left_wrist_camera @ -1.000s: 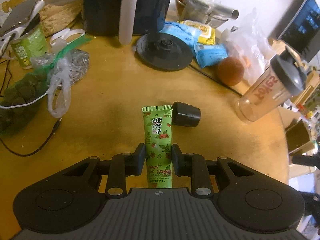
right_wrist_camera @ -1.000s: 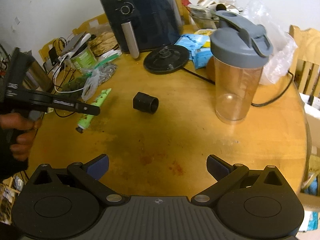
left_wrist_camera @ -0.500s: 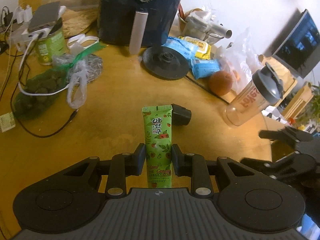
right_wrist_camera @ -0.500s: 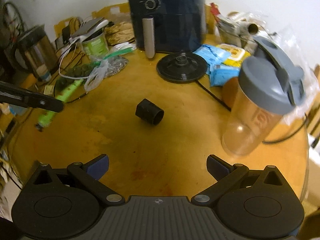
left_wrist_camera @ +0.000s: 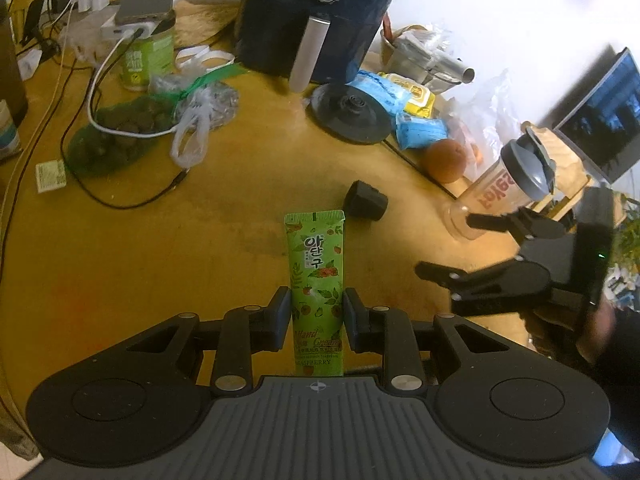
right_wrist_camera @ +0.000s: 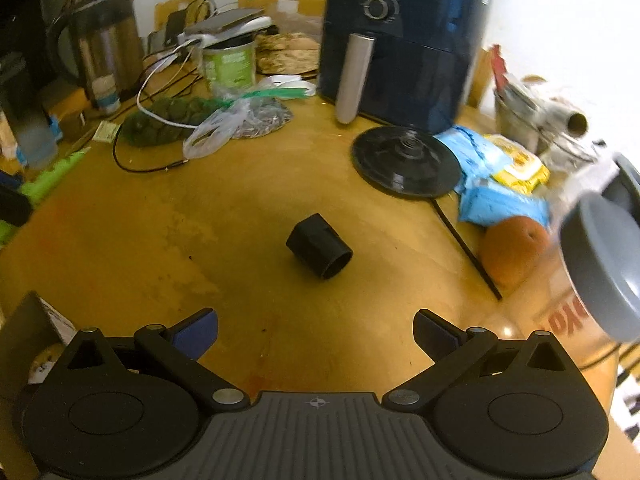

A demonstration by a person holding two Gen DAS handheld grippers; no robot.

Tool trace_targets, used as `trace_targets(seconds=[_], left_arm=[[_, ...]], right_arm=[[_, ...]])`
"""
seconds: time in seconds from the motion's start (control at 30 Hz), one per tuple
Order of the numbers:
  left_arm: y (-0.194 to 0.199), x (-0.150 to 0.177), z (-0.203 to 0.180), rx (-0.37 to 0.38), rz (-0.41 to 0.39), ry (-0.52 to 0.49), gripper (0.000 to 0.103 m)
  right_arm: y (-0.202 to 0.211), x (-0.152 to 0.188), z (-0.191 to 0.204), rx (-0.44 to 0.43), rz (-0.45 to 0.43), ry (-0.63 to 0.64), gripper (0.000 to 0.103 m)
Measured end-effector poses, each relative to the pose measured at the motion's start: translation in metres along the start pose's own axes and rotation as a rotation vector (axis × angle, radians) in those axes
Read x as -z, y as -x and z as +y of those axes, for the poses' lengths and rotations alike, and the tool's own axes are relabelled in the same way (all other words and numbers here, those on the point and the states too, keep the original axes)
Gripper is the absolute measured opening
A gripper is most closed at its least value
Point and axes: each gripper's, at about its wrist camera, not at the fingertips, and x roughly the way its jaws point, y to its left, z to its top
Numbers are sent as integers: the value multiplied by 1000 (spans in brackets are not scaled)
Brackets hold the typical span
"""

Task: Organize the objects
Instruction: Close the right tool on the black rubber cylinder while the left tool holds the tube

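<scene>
The table [right_wrist_camera: 224, 216] is yellowish wood, smooth with a dull sheen and blotchy worn patches. Between the left gripper's [left_wrist_camera: 316, 314] matt black plastic fingers [left_wrist_camera: 278, 312] sits a glossy green plastic tube [left_wrist_camera: 316, 272] with printed leaves. Ahead of the right gripper [right_wrist_camera: 316, 334], whose finger pads [right_wrist_camera: 196, 334] look like soft blue rubber, lies a matt black plastic cap [right_wrist_camera: 319, 251]. Beyond it, the air fryer [right_wrist_camera: 404, 40] is shiny dark blue plastic with a brushed metal handle [right_wrist_camera: 354, 76]. To the right, the shaker bottle [left_wrist_camera: 504, 196] is clear plastic under a matt grey lid [left_wrist_camera: 528, 168].

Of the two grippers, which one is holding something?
The left gripper, shut on the green hand cream tube. The right gripper is open and empty.
</scene>
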Motion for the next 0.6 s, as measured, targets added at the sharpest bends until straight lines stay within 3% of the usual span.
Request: trace_targets(seconds=[0.33, 0.6], left_arm=[[10, 10, -1, 2, -16, 33, 28], [18, 16, -2, -2, -27, 59, 28]], right_arm=[[-21, -10, 7, 29, 2, 103, 102], [-38, -18, 13, 67, 2, 220, 93]])
